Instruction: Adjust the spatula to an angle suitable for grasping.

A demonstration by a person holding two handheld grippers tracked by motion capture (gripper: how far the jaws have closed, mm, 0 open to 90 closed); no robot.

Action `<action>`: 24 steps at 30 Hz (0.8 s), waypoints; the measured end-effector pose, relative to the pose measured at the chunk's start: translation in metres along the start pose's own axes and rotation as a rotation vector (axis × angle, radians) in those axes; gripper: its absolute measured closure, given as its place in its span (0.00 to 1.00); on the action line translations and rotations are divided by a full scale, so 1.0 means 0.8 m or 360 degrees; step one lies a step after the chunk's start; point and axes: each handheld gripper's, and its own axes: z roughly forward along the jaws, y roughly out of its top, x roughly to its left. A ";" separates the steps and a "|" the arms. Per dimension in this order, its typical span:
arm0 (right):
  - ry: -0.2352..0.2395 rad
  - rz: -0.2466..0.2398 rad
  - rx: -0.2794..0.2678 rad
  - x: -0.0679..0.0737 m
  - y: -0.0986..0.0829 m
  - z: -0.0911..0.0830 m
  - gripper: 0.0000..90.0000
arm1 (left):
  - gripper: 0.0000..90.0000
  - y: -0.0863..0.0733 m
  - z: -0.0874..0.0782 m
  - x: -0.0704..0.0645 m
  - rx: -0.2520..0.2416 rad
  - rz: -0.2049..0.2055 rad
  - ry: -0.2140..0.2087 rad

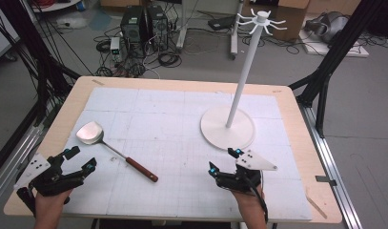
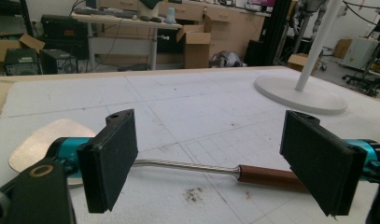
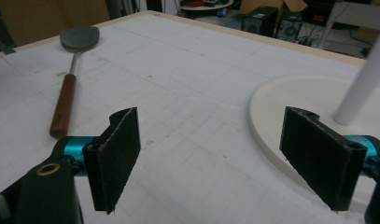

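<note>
Progress looks close to zero, in my judgement: the metal spatula with a red-brown wooden handle [image 1: 116,151] lies flat on the white gridded mat [image 1: 182,119], touched by nothing, and the tall white hook stand with a round base [image 1: 228,127] carries nothing. The left gripper [image 1: 79,160] and the right gripper [image 1: 225,160] both have their jaws wide apart and empty. The high view shows the stand's hooks; the left gripper view shows the spatula lying just beyond its jaws.
</note>
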 end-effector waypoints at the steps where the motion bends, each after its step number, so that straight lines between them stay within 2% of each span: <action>1: 0.0022 -0.0015 0.0015 0.009 0.006 0.011 0.20 | 0.22 0.000 0.000 0.001 -0.0017 -0.0019 0.0009; 3: 0.0044 -0.0026 0.0019 0.018 0.013 0.026 0.15 | 0.22 0.000 0.000 0.001 -0.0019 -0.0021 0.0014; 4: 0.0044 -0.0026 0.0019 0.018 0.013 0.026 0.15 | 0.22 0.000 0.001 0.001 -0.0018 -0.0023 0.0021; 5: 0.0069 -0.0014 0.0054 0.029 0.019 0.046 0.16 | 0.22 0.000 0.001 0.001 -0.0008 -0.0018 0.0029; 7: 0.0084 -0.0024 0.0068 0.033 0.020 0.053 0.16 | 0.22 0.000 0.002 0.001 -0.0005 -0.0014 0.0034; 8: 0.0116 -0.0054 0.0105 0.040 0.022 0.066 0.16 | 0.22 0.000 0.002 0.000 -0.0001 -0.0010 0.0034; 9: 0.0212 -0.0098 0.0147 0.052 0.026 0.084 0.16 | 0.22 -0.001 0.003 0.001 0.0002 -0.0009 0.0036; 10: 0.0212 -0.0098 0.0147 0.052 0.026 0.084 0.16 | 0.22 -0.001 0.003 0.001 0.0001 -0.0014 0.0036; 13: 0.0333 -0.0143 0.0179 0.073 0.034 0.109 0.24 | 0.23 -0.002 0.004 0.002 0.0010 -0.0025 0.0031; 14: 0.0397 -0.0168 0.0190 0.083 0.039 0.122 0.26 | 0.23 -0.002 0.004 0.004 0.0016 -0.0022 0.0031; 16: 0.0446 -0.0202 0.0220 0.097 0.045 0.137 0.26 | 0.23 -0.002 0.003 0.005 0.0009 -0.0027 0.0039; 21: 0.0520 -0.0275 0.0271 0.132 0.055 0.171 0.22 | 0.24 -0.001 0.001 0.009 0.0002 -0.0031 0.0067; 24: 0.0529 -0.0295 0.0337 0.139 0.052 0.185 0.21 | 0.24 -0.001 -0.001 0.012 0.0000 -0.0033 0.0085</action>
